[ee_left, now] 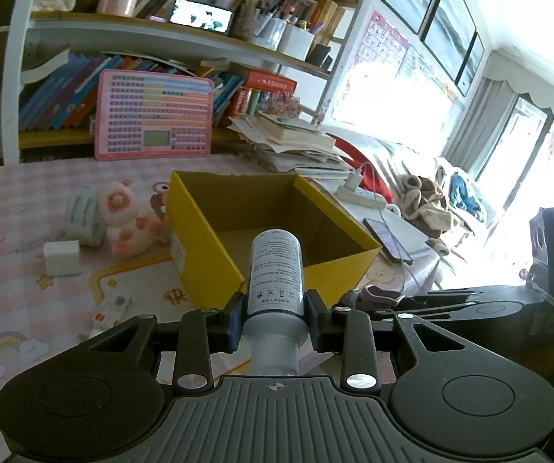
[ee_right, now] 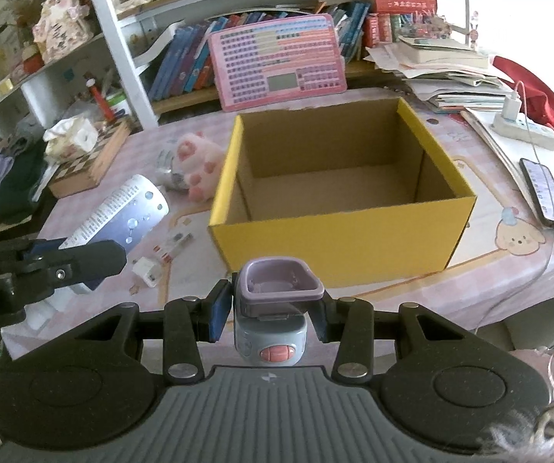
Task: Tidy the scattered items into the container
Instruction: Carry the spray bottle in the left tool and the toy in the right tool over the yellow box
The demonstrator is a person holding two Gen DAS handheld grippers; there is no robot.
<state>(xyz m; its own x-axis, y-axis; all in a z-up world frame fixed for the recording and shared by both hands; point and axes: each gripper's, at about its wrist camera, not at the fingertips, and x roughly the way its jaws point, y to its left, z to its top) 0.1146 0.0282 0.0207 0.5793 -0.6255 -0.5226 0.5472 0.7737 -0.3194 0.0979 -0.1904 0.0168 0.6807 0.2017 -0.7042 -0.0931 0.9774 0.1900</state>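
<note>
Pink checked tablecloth (ee_right: 450, 293) on a messy desk, bookshelves behind, bright window off to 3 o'clock in the left wrist view. Yellow box (ee_right: 338, 239) open and empty in the middle of the desk, at 12 o'clock from both grippers.

Left gripper (ee_left: 275, 310) clamped on a white spray can (ee_left: 275, 270), pads squeezing its lower body just above the grey cap, can tip poking out over the near wall of the box. Probably hard, smooth and a bit slippery, so best held round the middle, as now. Likely not heavy, and could roll once let go.

Right gripper (ee_right: 275, 310) clamped on a small purple and grey toy (ee_right: 273, 301) with a pink button, just short of the box's front wall. Looks like hard plastic, light, not easy to break. Flat sides seem good for pinching.

Still lying on the cloth at 9 o'clock of the box: pink plush toy (ee_left: 126, 218), small white block (ee_left: 61, 256), roll of tape (ee_left: 83, 220). Plush soft and squashy, easy to grab anywhere.
</note>
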